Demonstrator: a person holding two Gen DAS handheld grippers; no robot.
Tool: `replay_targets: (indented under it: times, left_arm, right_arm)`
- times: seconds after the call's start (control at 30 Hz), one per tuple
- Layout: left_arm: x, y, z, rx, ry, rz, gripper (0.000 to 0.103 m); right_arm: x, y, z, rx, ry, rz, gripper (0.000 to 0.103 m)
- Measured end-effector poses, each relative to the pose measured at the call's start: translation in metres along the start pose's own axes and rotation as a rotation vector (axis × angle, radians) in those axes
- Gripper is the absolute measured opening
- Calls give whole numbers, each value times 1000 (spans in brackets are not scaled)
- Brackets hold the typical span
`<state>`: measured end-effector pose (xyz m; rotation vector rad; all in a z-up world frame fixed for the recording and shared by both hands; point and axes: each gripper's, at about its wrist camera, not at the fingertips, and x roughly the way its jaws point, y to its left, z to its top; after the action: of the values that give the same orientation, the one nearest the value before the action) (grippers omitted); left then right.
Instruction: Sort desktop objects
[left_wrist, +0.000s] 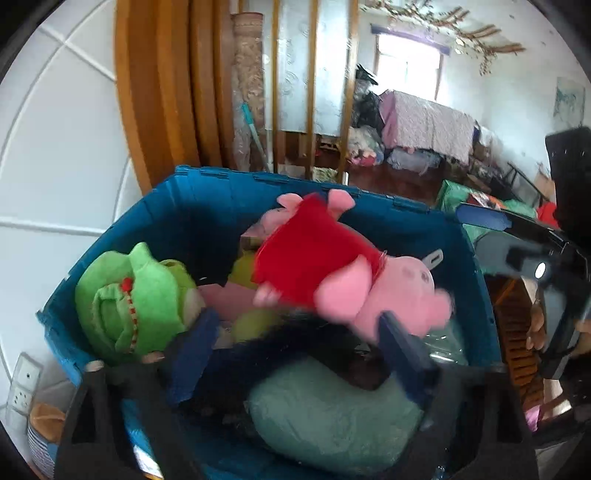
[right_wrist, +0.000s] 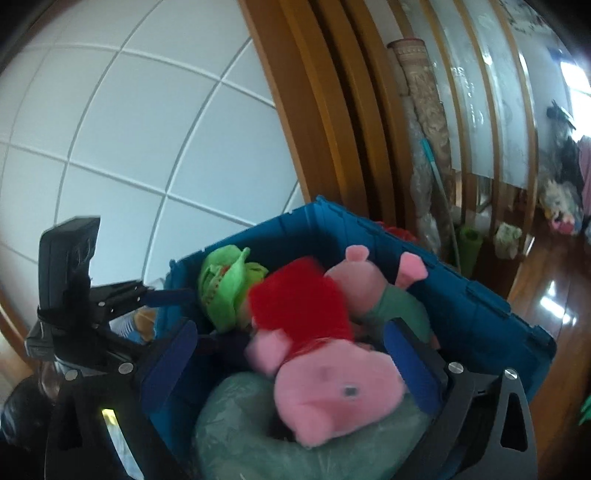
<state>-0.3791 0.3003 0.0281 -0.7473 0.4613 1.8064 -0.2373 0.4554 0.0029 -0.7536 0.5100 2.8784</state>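
Pink pig plush (right_wrist: 332, 384) w/ red dress, blurred, head-down in blue bin (right_wrist: 480, 317)

Behind my bin, a white tiled wall (right_wrist: 140, 122) meets a wooden door frame (right_wrist: 321, 122). A rolled carpet (right_wrist: 428, 110) leans beside it. Farther off, I see a cloth-draped table (left_wrist: 428, 125), a bright window (left_wrist: 408, 61) and glossy wooden floor (right_wrist: 550, 288).

This was a lived-in home. A white tiled wall (right_wrist: 129, 129) met a wooden door frame (right_wrist: 332, 122); beyond lay polished wood flooring (right_wrist: 546, 291), a table under a floral cloth (left_wrist: 428, 123) by a window (left_wrist: 408, 61), and a blue crate (left_wrist: 436, 225) of plush toys (a pink pig (left_wrist: 373, 280) among them).
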Motion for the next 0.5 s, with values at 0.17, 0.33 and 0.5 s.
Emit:
replay_targets:
  times: [0.17, 0.33, 0.5]
  left_arm:
    - [-56, -11, -43, -12, -145, 120, 103]
    - [-107, -23, -87, -29, -268, 260, 103]
    - [-138, -39, -142, -48, -255, 485, 103]
  right_arm:
    - [-26, 5, -5, 11, -68, 63, 103]
    - [-49, 43, -28, -21, -109, 135, 103]
    - [-72, 94, -62, -89, -153, 188, 103]
